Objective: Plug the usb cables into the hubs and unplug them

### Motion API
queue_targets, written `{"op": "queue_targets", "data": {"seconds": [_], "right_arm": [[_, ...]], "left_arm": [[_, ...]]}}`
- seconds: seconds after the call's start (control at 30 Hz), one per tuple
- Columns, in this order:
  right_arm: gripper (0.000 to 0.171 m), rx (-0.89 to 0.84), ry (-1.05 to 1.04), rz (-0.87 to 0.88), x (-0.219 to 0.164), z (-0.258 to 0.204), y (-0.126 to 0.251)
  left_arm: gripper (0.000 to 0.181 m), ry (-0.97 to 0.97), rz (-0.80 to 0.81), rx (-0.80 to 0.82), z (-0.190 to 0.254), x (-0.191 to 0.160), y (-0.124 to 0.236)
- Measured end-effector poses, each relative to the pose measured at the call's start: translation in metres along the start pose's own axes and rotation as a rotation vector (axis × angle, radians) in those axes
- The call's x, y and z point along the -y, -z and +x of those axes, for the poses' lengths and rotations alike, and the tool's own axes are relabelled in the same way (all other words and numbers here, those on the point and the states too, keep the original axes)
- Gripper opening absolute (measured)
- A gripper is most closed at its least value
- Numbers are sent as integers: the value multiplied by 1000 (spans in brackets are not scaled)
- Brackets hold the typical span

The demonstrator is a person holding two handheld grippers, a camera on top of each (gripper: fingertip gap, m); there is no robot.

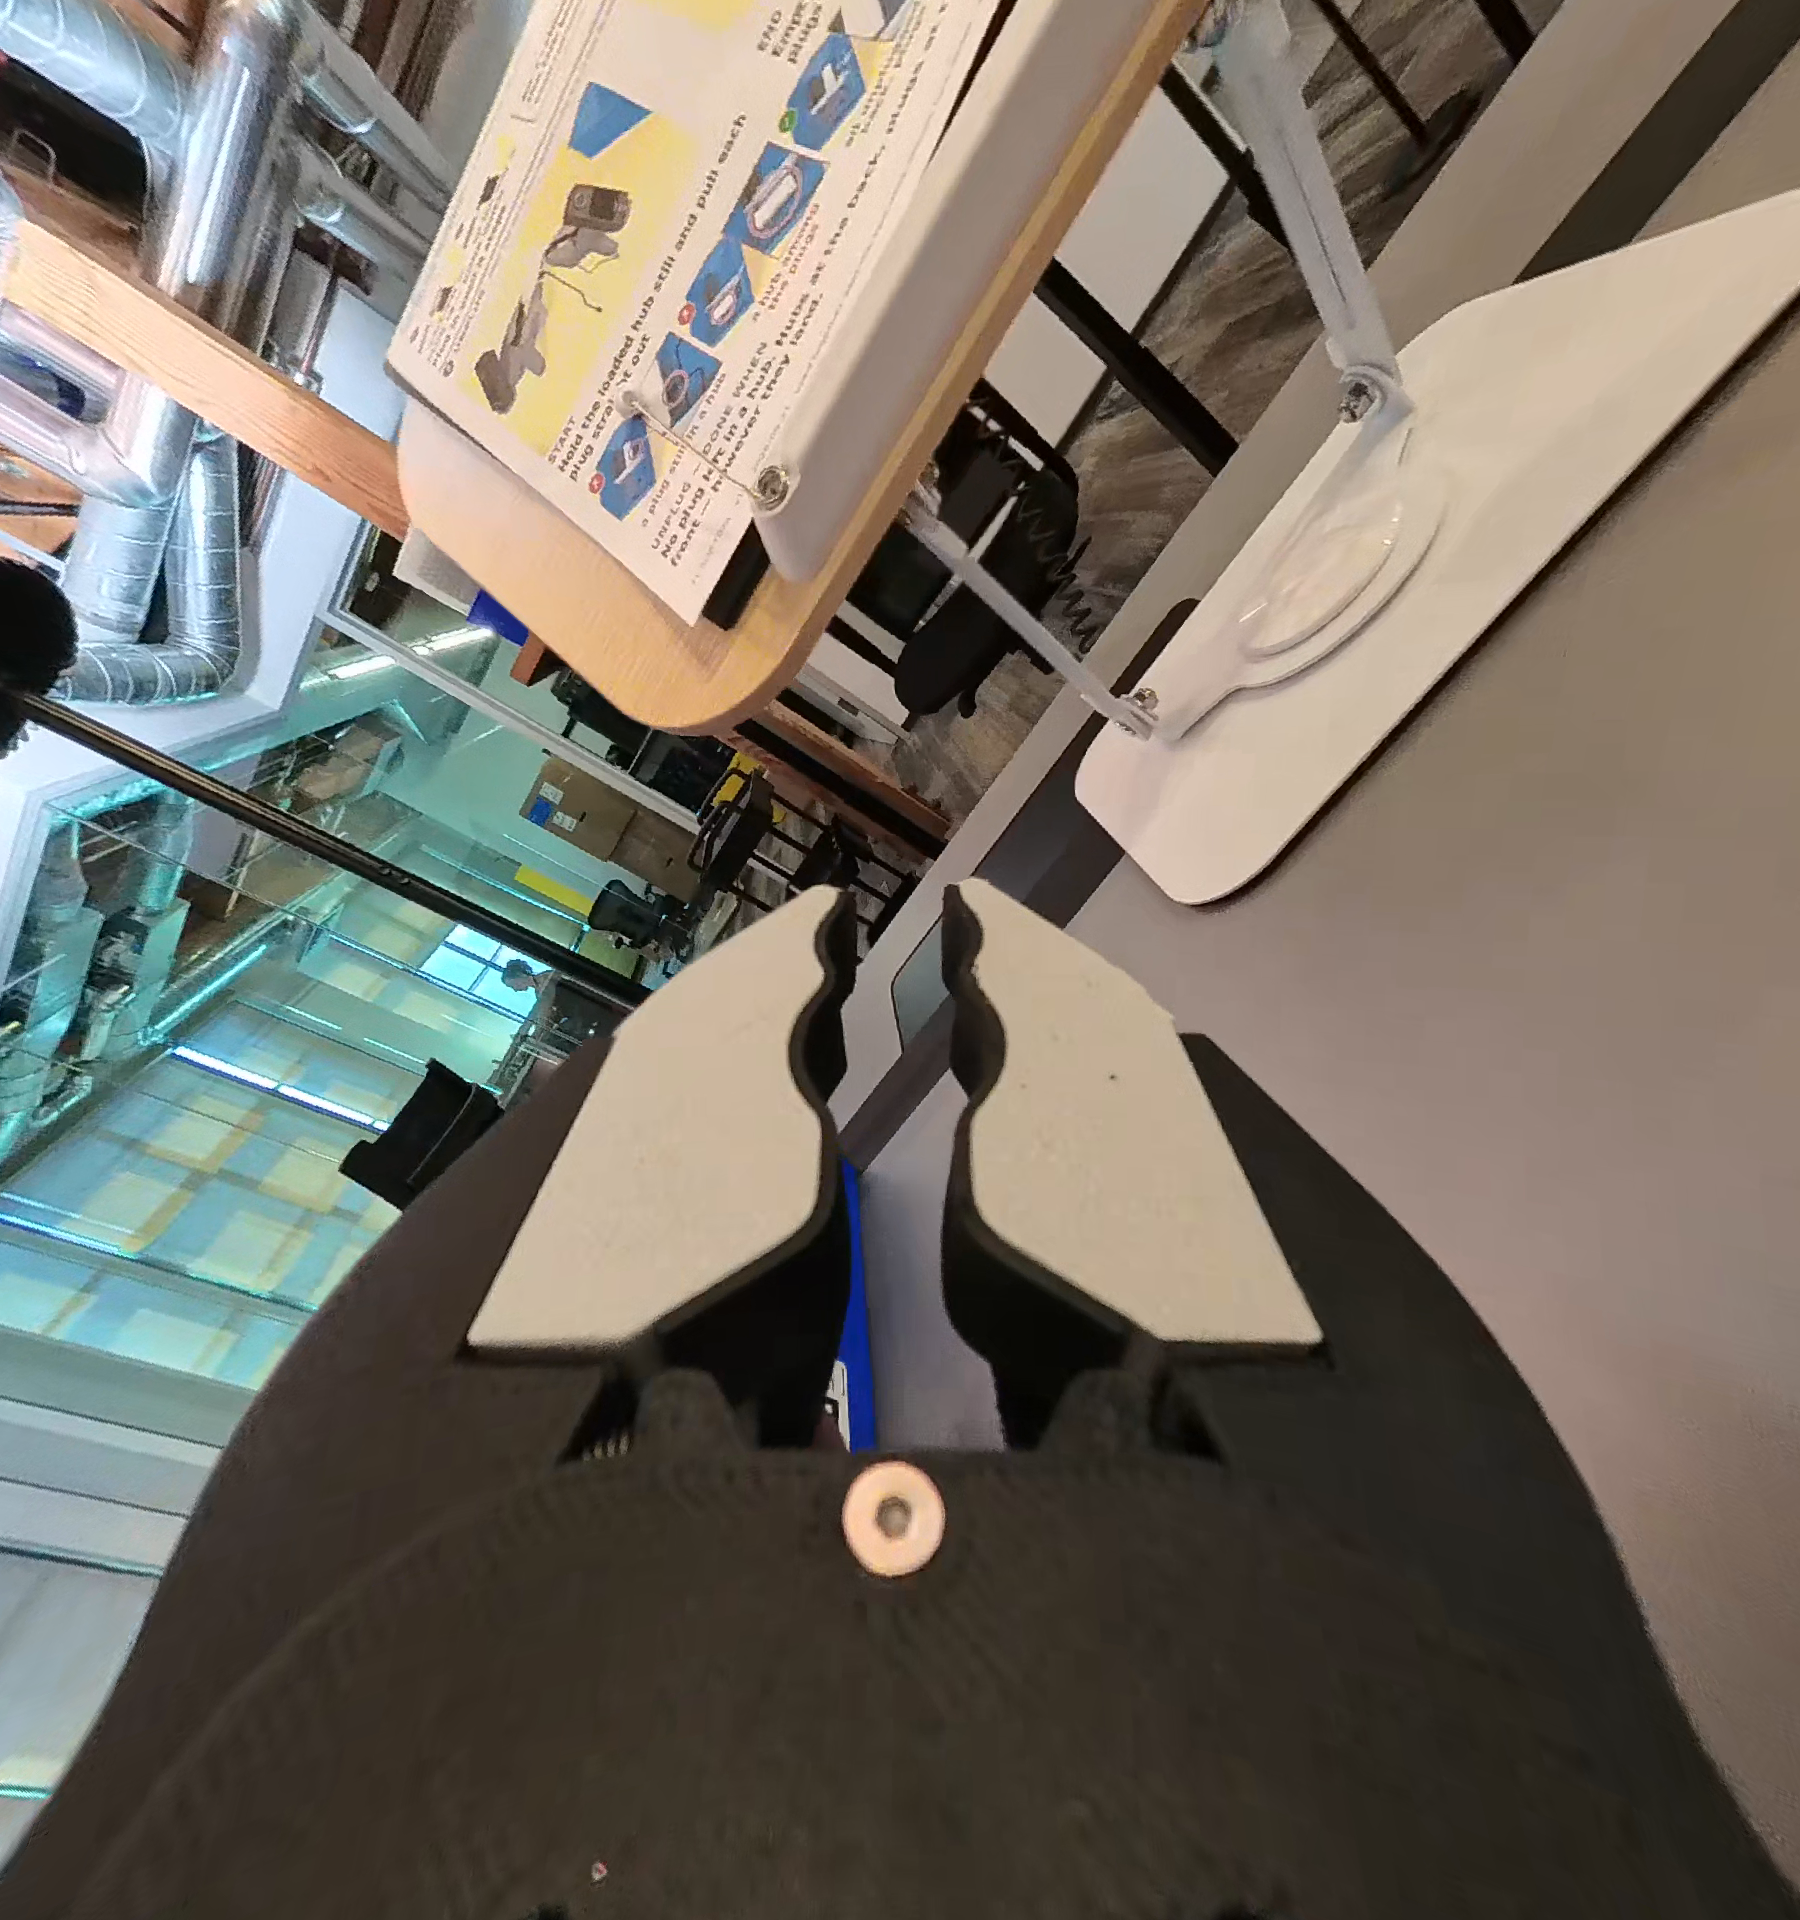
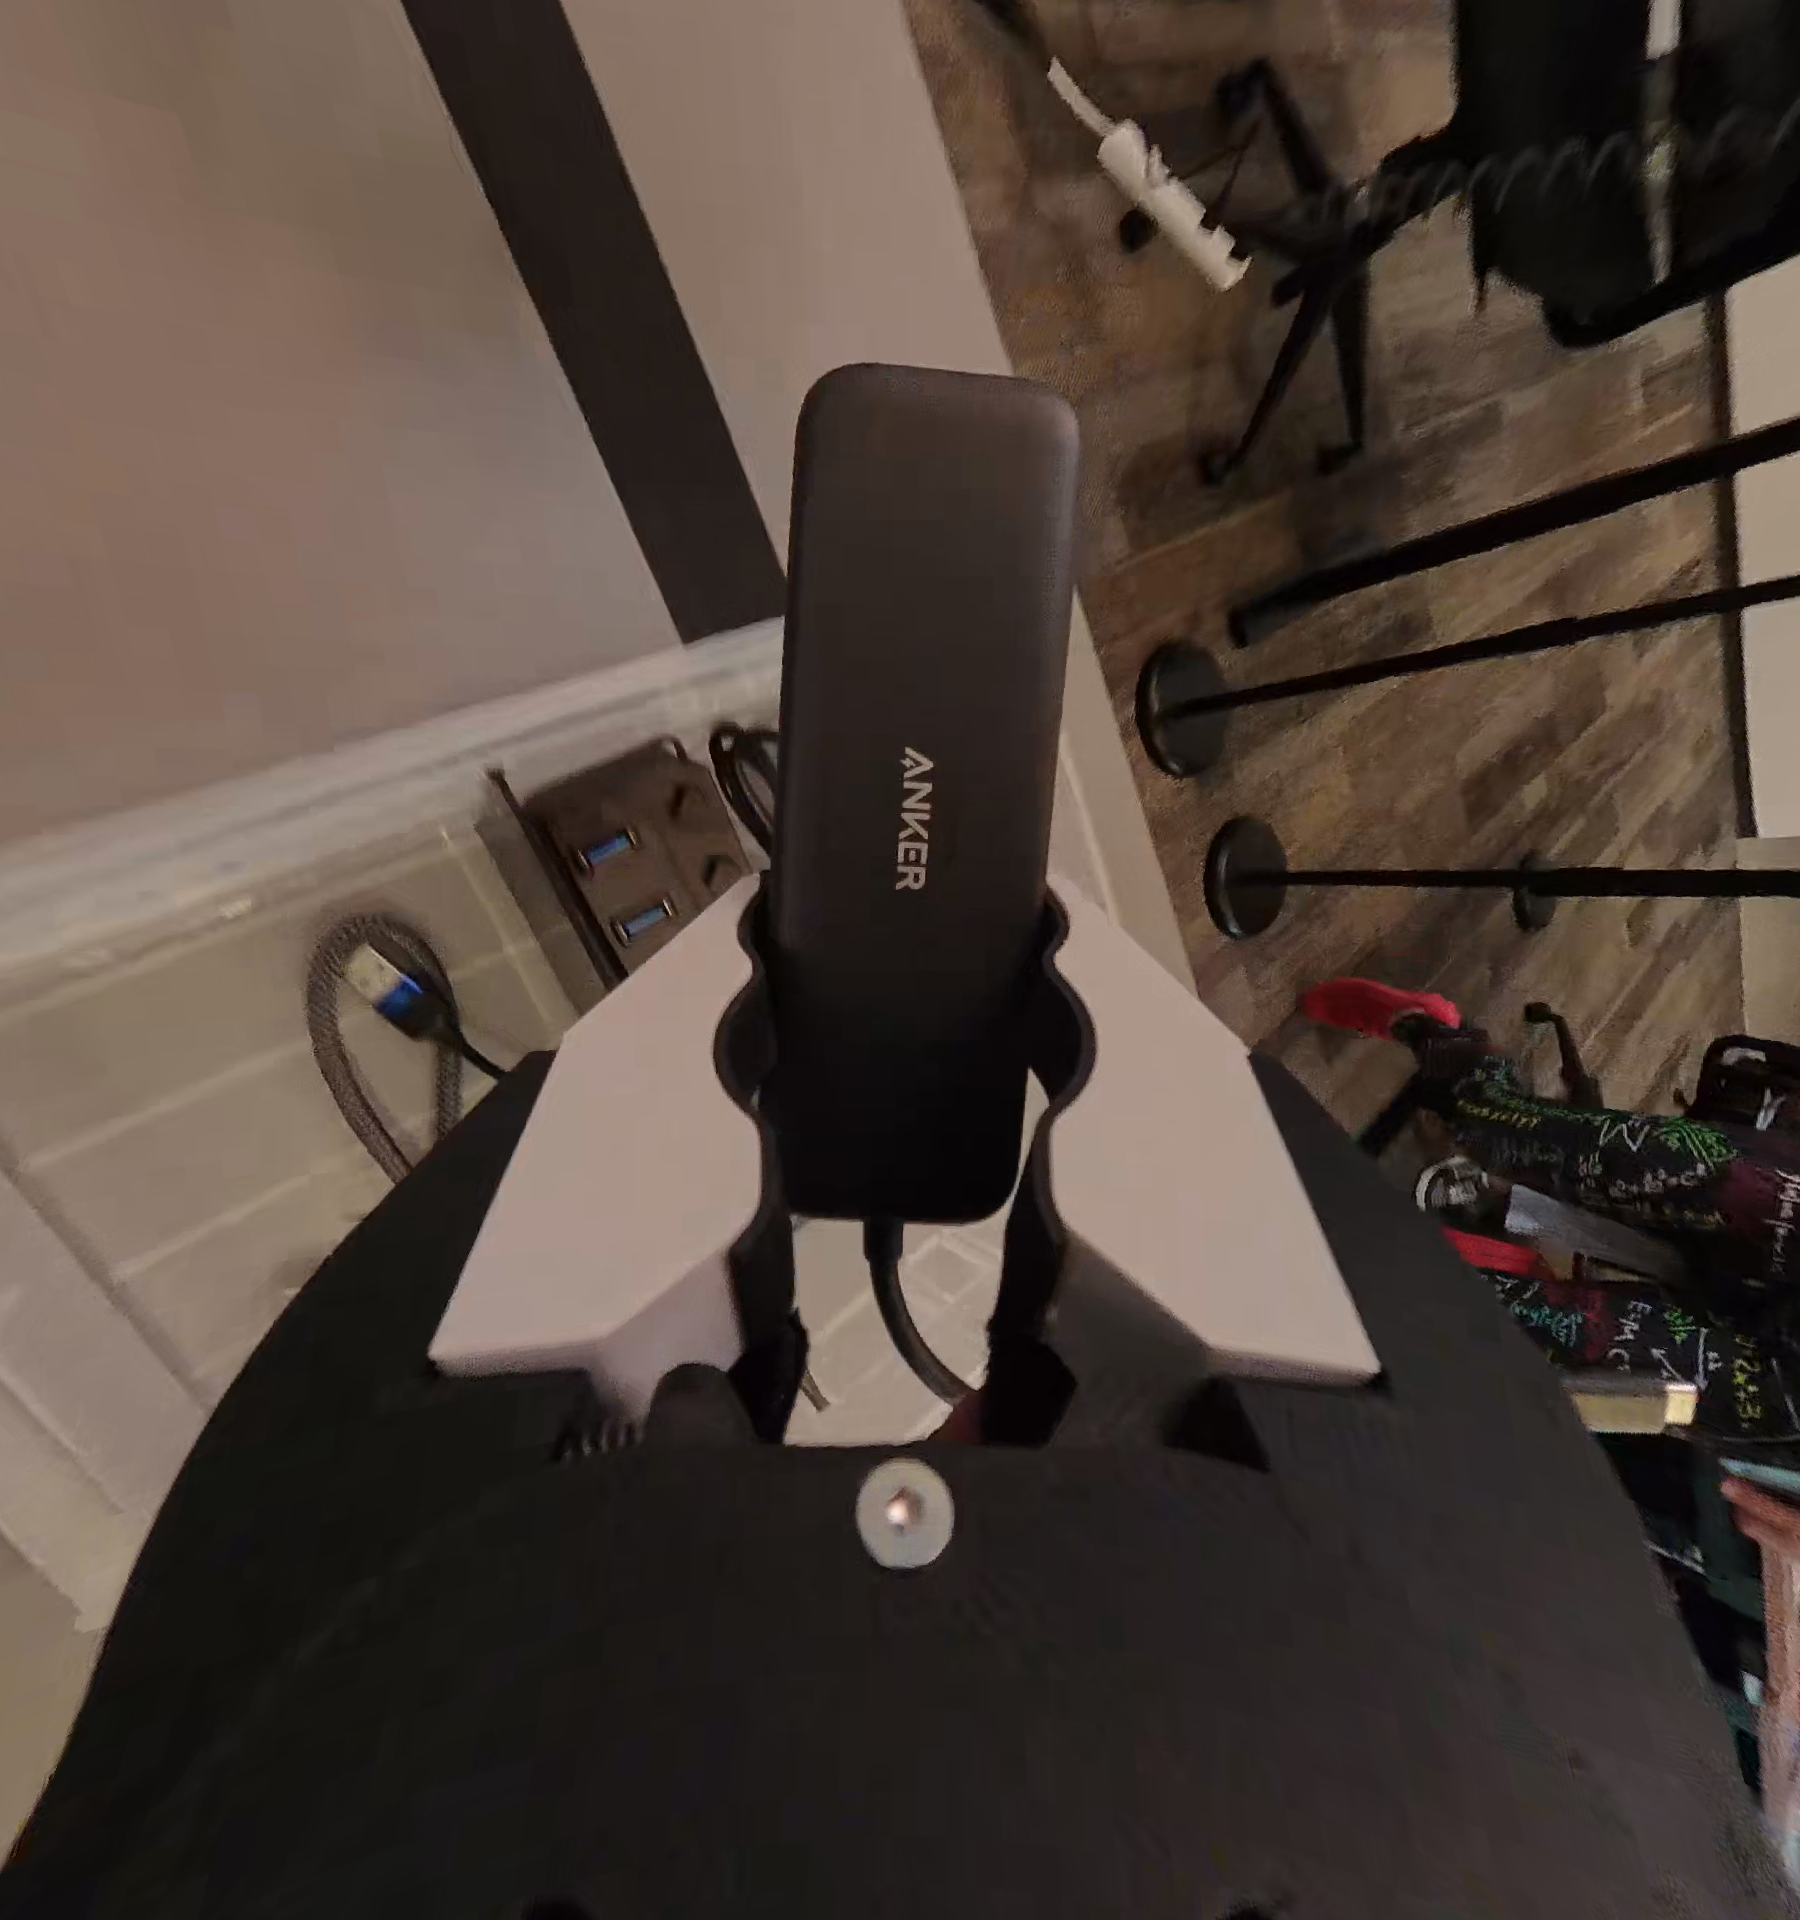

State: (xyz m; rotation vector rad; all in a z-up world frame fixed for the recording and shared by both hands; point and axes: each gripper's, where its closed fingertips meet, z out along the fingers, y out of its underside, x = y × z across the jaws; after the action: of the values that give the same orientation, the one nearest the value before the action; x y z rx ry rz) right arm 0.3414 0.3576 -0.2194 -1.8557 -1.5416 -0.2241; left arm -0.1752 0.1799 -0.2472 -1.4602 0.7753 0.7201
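Observation:
In the right wrist view my right gripper (image 2: 906,904) is shut on a black USB hub (image 2: 927,623). The hub sticks out forward between the white fingers (image 2: 647,1122), and its own black cable (image 2: 906,1320) trails back between them. Below and to the left, a white tray (image 2: 200,831) holds a grey hub with blue ports (image 2: 631,862) and a braided cable with a blue USB plug (image 2: 382,987). In the left wrist view my left gripper (image 1: 896,904) is open and empty, tilted above the grey table's (image 1: 1498,1143) edge. No hub or cable shows there.
A stand with a white base (image 1: 1447,540) sits on the table ahead of the left gripper and carries an instruction sheet (image 1: 667,260) on a board. Past the table's edge, black stand legs (image 2: 1498,675) rest on the wood floor. A patterned bag (image 2: 1654,1195) lies at the right. The left gripper's tips are roughly 55 centimeters from the right gripper's.

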Motion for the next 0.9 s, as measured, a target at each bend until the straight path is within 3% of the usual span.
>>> {"op": "queue_targets", "data": {"seconds": [0.37, 0.9], "right_arm": [[44, 187, 146, -158, -55, -21, -54], [45, 417, -241, -96, -73, -33, -77]], "left_arm": [[16, -15, -14, -21, 11, -5, -4], [18, -16, -26, -49, 19, -10, -8]]}}
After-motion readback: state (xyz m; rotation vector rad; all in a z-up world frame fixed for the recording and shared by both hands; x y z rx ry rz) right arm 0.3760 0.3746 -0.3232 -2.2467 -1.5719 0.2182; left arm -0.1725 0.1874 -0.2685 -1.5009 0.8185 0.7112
